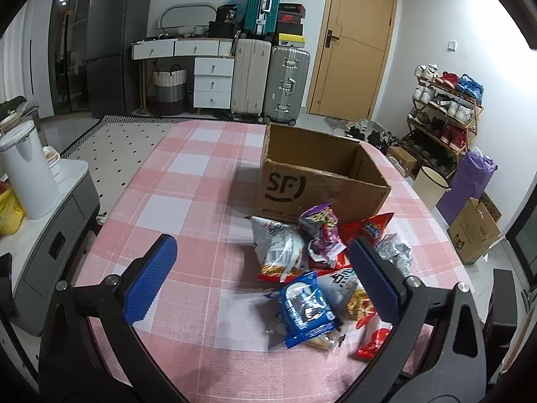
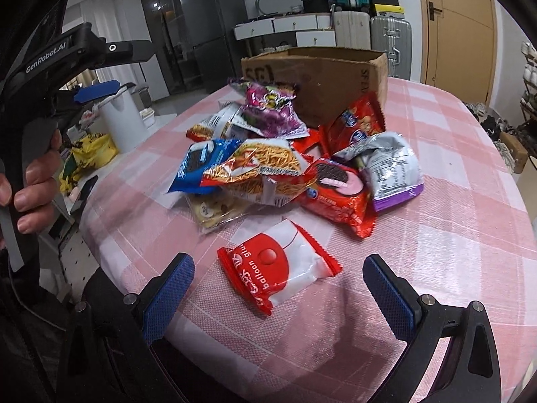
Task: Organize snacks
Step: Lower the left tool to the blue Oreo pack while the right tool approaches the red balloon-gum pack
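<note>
Tablecloth (image 2: 436, 221): red-white packet (image 2: 278, 268) between right gripper (image 2: 278, 288) fingers

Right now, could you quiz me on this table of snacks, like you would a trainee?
1. True or false: the brown cardboard box already holds snacks.
2. Which packet lies nearest the right gripper? A) the blue cookie packet B) the red-and-white balloon-print packet C) the purple foil packet
3. Fill in: both grippers, including the left gripper, are ____.

Key: 1. false, what shows of its inside is bare; 2. B; 3. open, holding nothing.
</note>
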`<state>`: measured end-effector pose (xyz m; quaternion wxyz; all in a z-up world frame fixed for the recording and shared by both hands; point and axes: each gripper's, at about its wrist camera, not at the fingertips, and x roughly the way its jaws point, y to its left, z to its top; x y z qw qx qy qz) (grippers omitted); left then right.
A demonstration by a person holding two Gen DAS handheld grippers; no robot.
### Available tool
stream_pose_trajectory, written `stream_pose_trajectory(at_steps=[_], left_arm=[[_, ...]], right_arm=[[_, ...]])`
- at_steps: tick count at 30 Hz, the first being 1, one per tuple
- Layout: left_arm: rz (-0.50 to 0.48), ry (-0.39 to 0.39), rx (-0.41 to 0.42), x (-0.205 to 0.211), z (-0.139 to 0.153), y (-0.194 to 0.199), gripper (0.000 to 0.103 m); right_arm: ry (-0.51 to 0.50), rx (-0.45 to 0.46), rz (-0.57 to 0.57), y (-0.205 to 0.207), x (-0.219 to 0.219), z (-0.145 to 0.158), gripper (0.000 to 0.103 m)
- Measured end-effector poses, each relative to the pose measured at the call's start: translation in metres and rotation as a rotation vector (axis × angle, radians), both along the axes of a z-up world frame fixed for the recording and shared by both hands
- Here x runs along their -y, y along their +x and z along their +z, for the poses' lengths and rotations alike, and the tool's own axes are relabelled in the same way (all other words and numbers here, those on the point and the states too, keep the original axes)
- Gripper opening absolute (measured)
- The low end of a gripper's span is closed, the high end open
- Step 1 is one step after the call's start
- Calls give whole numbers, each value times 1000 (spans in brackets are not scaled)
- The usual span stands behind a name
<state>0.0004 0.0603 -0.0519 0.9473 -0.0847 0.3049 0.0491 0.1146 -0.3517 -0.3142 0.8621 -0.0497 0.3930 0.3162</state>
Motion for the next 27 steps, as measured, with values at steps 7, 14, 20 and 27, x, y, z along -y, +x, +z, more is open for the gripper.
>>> stream_pose_trajectory(at_steps=[7,14,20,27], left_arm=[[14,-12,-12,-10,-9,3,102],[20,-21,-21,-17,-14,3,102],[31,-23,-28,-22,-16,2,102],[40,-24,-43,-28,-16,-3,102]], right_arm=[[-44,2,-13,6,-12,-6,102],[-133,22,-37,9,-22,-15,77],[-91,6,-71,15,-13,-12,57],[-19,9,-58,12,-3,-3,55]])
